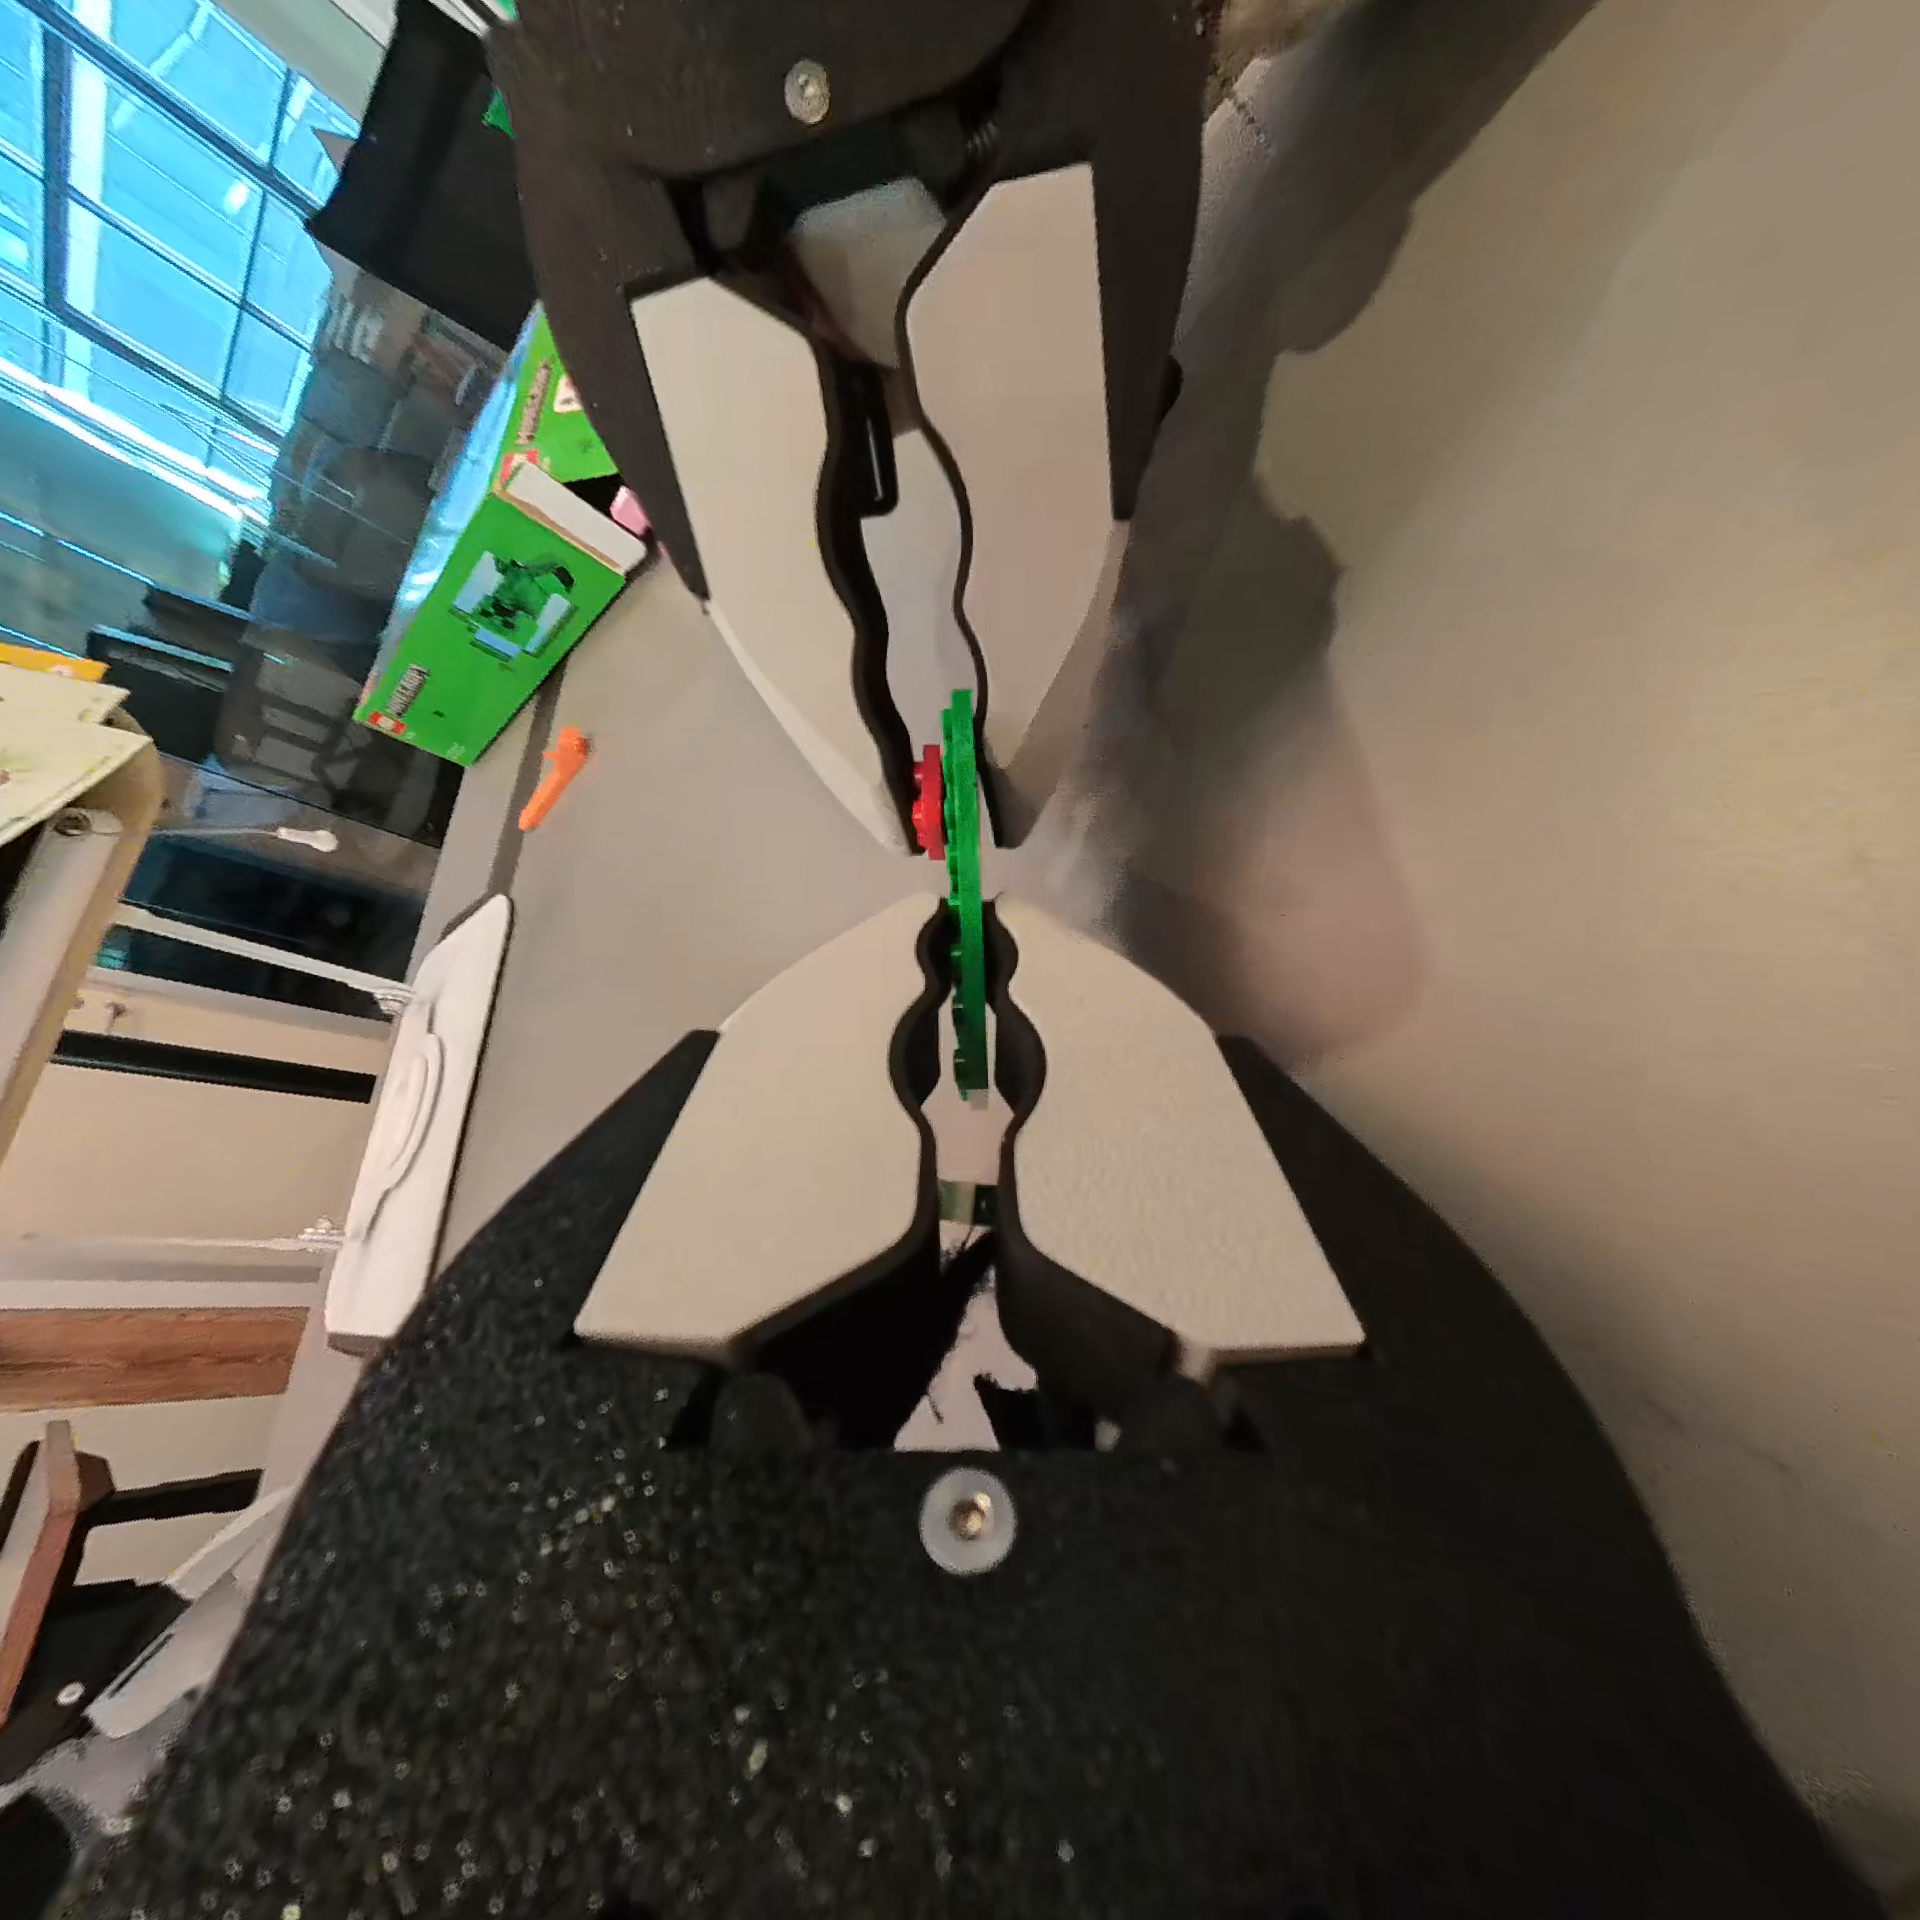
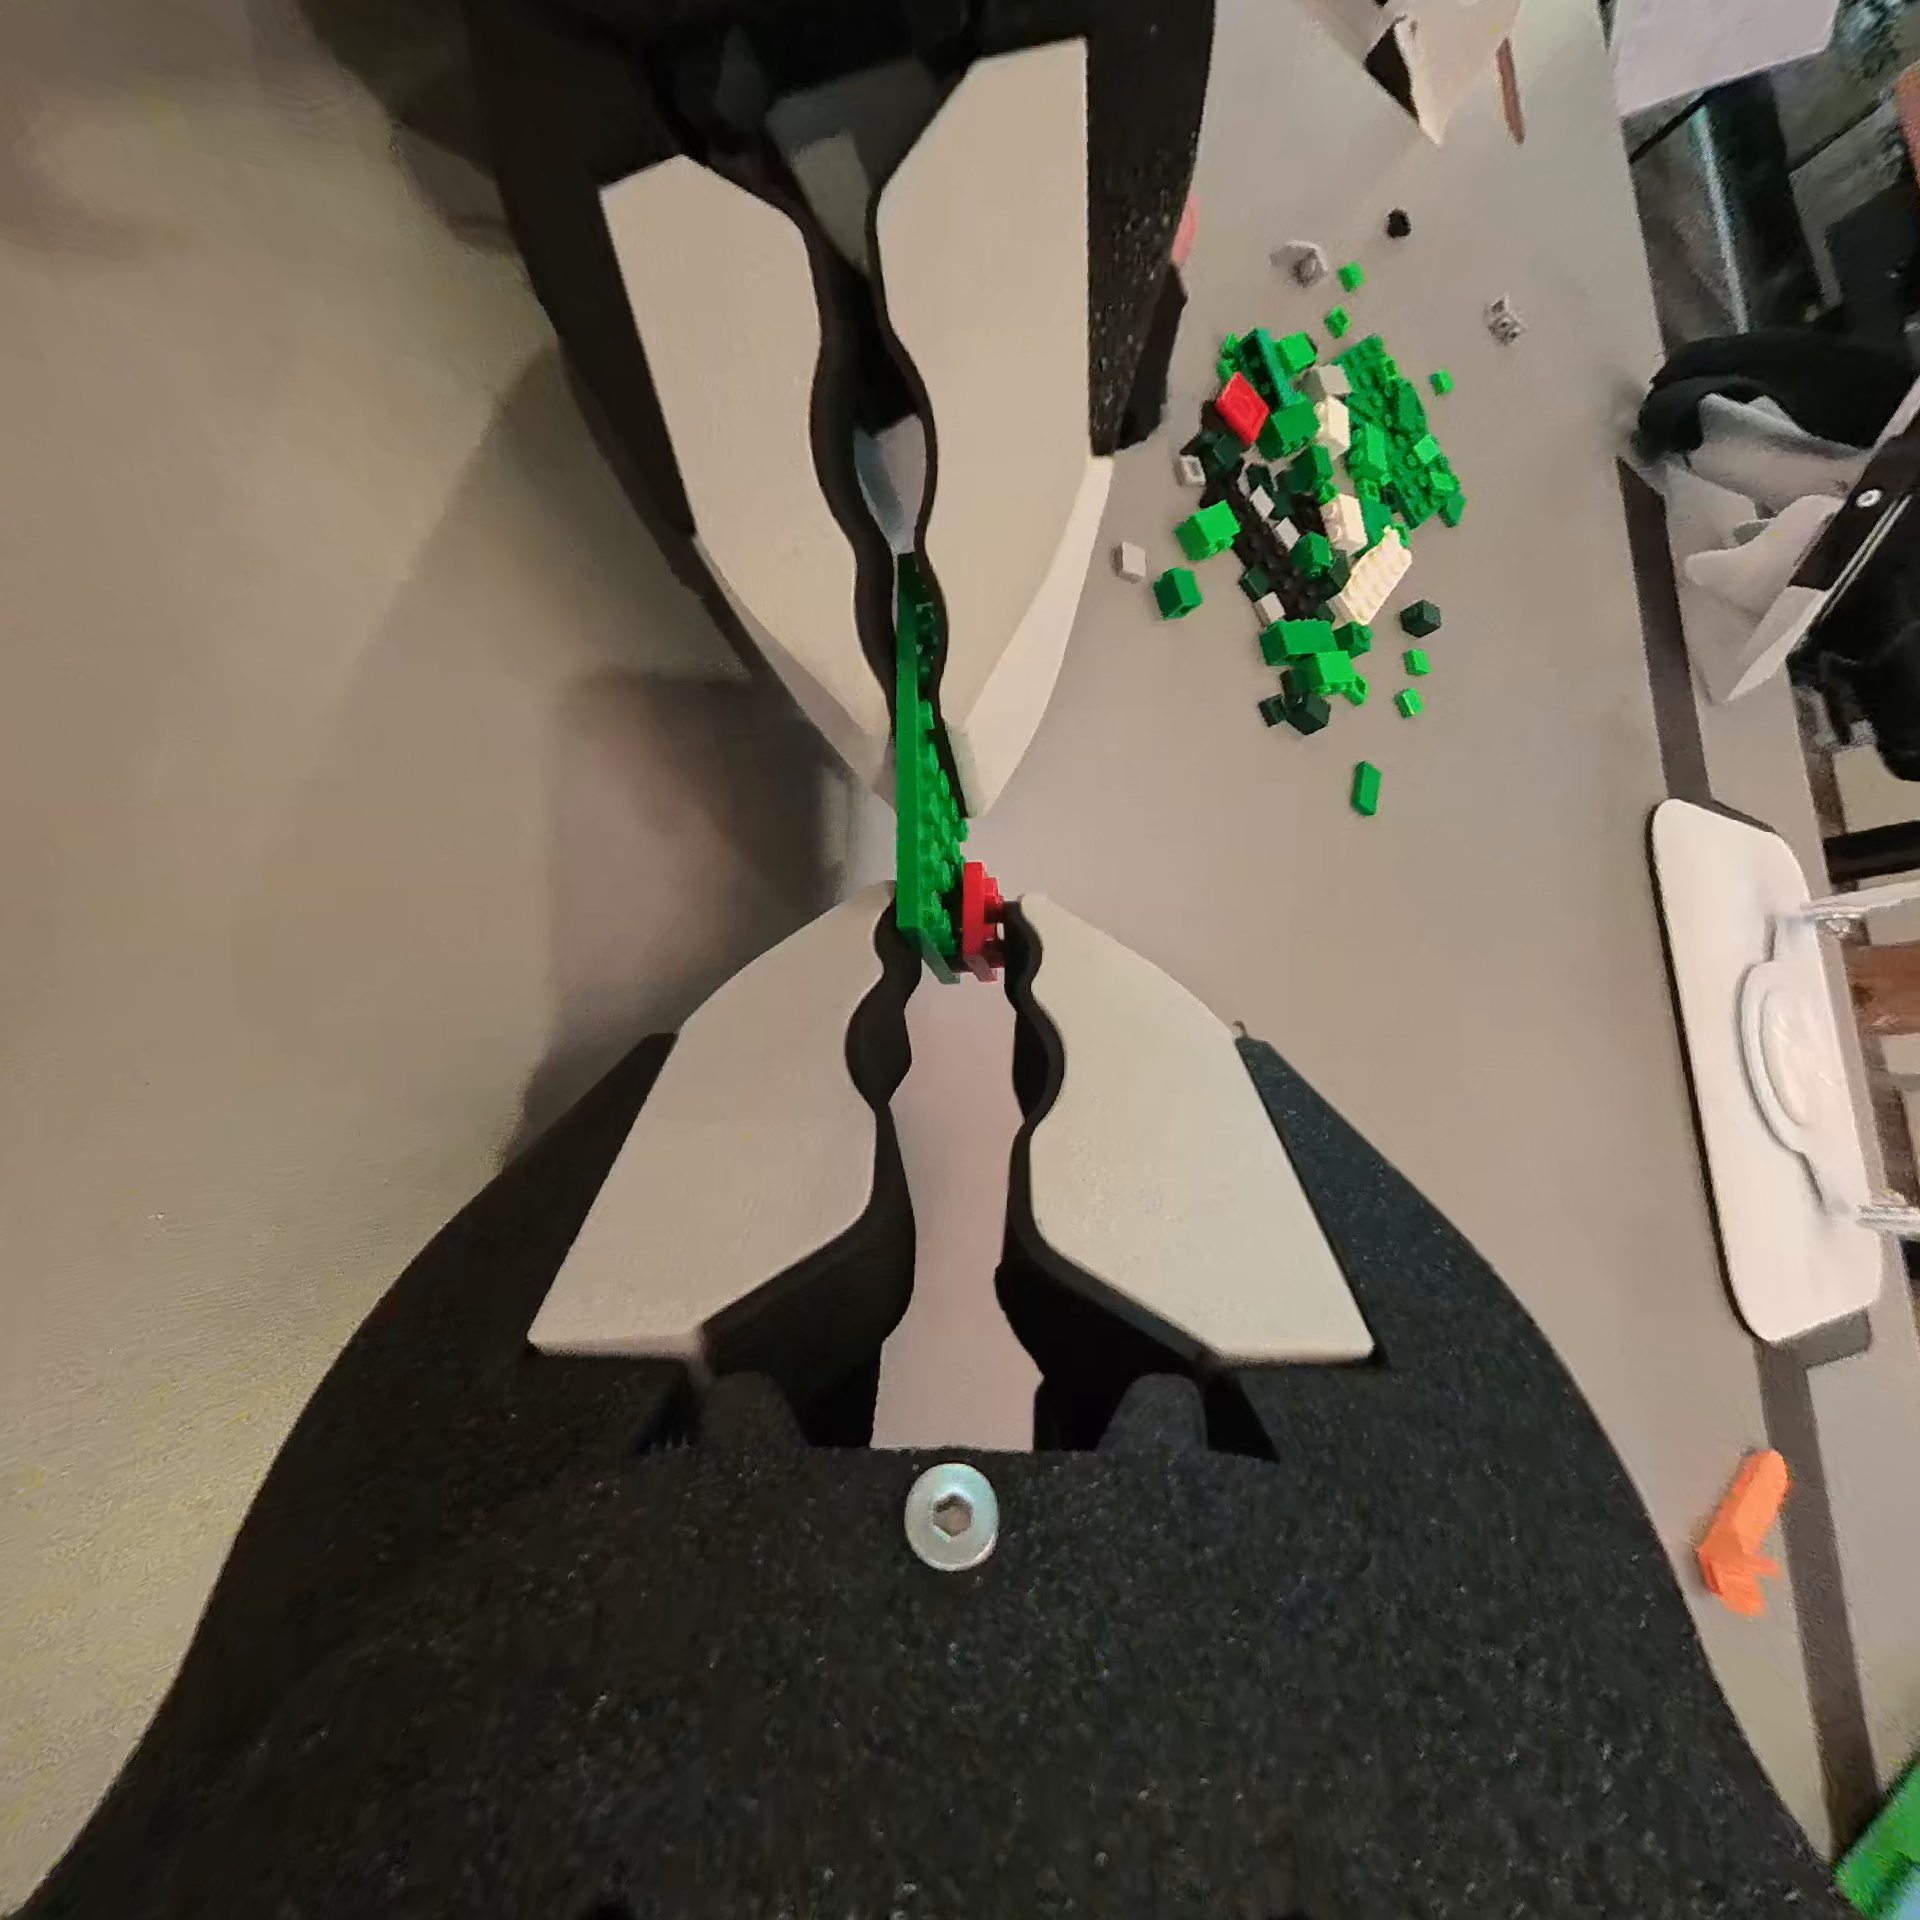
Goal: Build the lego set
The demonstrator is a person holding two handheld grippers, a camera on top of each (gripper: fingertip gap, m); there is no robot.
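Note:
A flat green plate point(image 1: 966, 883) is held edge-on above the grey table, with a small red piece point(image 1: 928, 800) on one face near its end. My left gripper point(image 1: 964, 920) is shut on the plate's near end. The right gripper point(image 1: 951, 831) faces it from the top of the view, closed over the red piece and the plate. In the right wrist view, my right gripper point(image 2: 954, 914) clamps the red piece point(image 2: 977, 904) against the green plate point(image 2: 925, 831). The left gripper point(image 2: 925, 769) holds the plate's far end.
A pile of loose green, white, black and red bricks point(image 2: 1320, 499) lies on the grey table point(image 2: 1247, 987). An orange brick separator point(image 2: 1740, 1527) lies near the edge. A white pad point(image 2: 1756, 1070) sits by the table edge. A green set box point(image 1: 488, 613) stands farther off.

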